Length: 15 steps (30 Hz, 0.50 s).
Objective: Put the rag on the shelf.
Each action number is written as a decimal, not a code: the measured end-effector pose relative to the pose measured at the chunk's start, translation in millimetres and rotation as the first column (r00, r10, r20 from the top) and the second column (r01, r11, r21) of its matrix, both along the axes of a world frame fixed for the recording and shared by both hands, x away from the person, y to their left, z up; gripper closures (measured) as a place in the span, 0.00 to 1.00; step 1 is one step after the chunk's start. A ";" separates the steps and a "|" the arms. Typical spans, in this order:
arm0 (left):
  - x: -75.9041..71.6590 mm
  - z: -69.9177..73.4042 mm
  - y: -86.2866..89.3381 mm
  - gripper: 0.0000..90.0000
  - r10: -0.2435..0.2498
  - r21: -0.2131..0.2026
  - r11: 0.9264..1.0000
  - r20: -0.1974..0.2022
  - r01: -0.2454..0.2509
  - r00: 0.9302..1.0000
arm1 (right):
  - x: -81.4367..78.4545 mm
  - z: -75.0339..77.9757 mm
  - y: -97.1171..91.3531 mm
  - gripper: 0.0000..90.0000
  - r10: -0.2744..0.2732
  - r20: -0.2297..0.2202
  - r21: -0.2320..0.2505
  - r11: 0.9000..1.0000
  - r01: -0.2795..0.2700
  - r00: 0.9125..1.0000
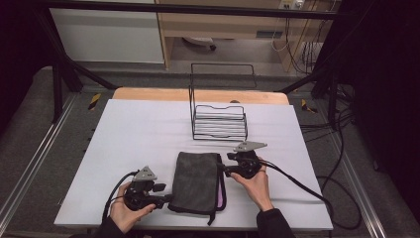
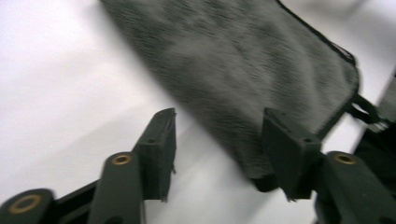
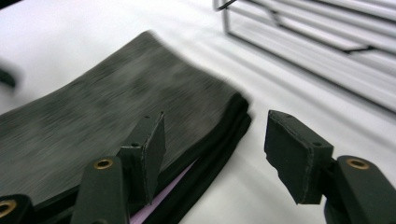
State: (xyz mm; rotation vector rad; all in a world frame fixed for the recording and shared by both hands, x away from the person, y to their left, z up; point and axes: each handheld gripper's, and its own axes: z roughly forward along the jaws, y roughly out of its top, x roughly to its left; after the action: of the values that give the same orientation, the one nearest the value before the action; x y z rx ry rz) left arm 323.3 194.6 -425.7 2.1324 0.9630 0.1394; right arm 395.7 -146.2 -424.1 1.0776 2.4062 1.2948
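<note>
Folded dark grey fuzzy cloth with black trim and a purple inner layer (image 1: 198, 182) lies flat on the white table (image 1: 124, 144), between our two grippers. Left gripper (image 2: 218, 149) released, cloth corner just by its fingers; right gripper (image 3: 215, 151) released at the cloth's edge, with the black wire rack (image 1: 219, 121) beyond its fingers.

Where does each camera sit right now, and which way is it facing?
High view: above the person's side, looking forward and down on the table, folded cloth and wire rack; both hands and tongs show.
Left gripper view: on the left tongs, facing the cloth's near corner, jaws apart.
Right gripper view: on the right tongs, facing the cloth's edge with the rack behind, jaws apart.
All three share the cloth; the high and right gripper views share the rack.
</note>
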 end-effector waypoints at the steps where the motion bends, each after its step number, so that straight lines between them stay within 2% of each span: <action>1: 1.2 0.4 1.9 0.45 0.005 -0.001 1.000 0.009 -0.005 1.000 | -6.3 0.3 -0.5 0.46 0.013 -0.002 0.004 1.000 -0.013 1.000; 5: 5.7 1.4 7.6 0.31 0.019 -0.012 1.000 0.023 -0.019 1.000 | -33.0 -2.9 2.4 0.59 0.078 -0.037 0.033 0.996 -0.077 0.996; 9: 10.1 0.0 11.0 0.20 0.026 -0.009 1.000 0.024 -0.026 0.999 | -48.3 -10.6 7.9 0.68 0.107 -0.085 0.044 0.994 -0.104 0.991; 13: 13.5 -1.4 13.9 0.16 0.035 -0.004 0.999 0.025 -0.035 0.999 | -57.7 -19.4 12.5 0.72 0.123 -0.124 0.039 0.992 -0.119 0.985; 15: 15.1 -1.9 14.9 0.16 0.042 -0.005 0.999 0.020 -0.041 0.999 | -61.6 -22.8 14.1 0.78 0.113 -0.129 0.028 0.994 -0.110 0.985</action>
State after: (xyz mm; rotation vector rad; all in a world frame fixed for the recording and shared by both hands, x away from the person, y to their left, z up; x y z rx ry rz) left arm 338.3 209.6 -427.6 2.1039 0.9952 0.1789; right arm 334.2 -132.1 -446.8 1.0786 2.5880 1.3250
